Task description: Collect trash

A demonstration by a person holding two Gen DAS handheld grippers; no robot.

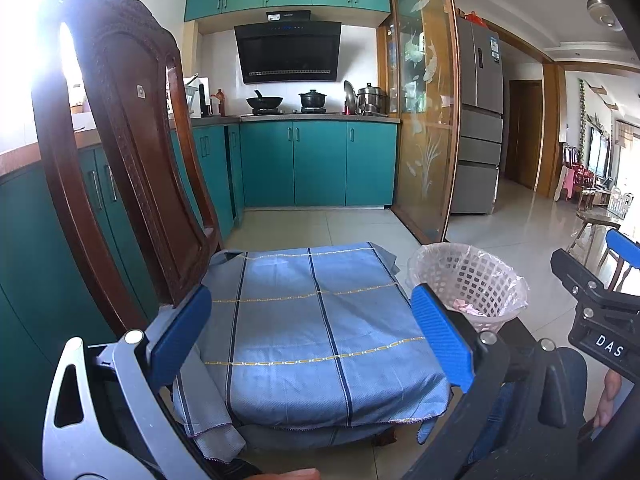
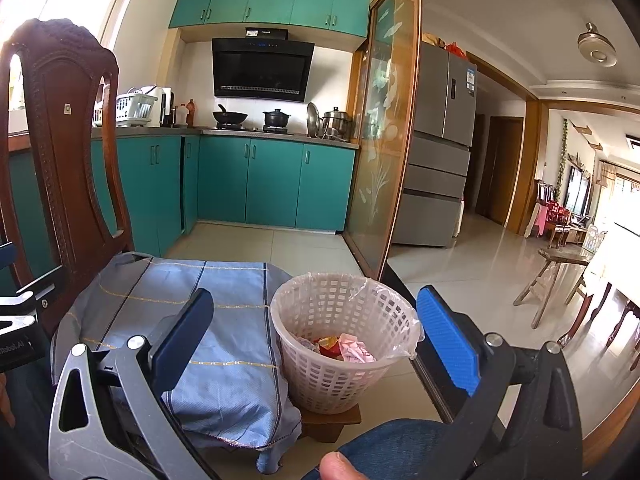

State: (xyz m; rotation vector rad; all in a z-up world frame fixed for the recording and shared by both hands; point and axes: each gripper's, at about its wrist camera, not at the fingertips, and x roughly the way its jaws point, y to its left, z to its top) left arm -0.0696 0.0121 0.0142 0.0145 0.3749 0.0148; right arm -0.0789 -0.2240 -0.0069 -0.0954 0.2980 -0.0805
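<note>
A white lattice trash basket [image 2: 344, 336] lined with a clear bag stands on a small wooden stool [image 2: 330, 424] beside a chair; crumpled pink, red and yellow wrappers [image 2: 344, 348] lie inside. It also shows in the left wrist view [image 1: 468, 284]. The chair seat carries a blue striped cloth [image 1: 316, 328], with nothing on it. My left gripper [image 1: 312, 332] is open and empty above the cloth. My right gripper [image 2: 316, 340] is open and empty, its fingers framing the basket from above and in front.
The dark carved wooden chair back [image 1: 120, 140] rises at the left. Teal kitchen cabinets [image 1: 316, 160] and a stove stand behind. A glass sliding door [image 1: 424, 120], a grey fridge [image 1: 478, 128] and wooden stools [image 2: 560, 276] are on the right. The floor is tiled.
</note>
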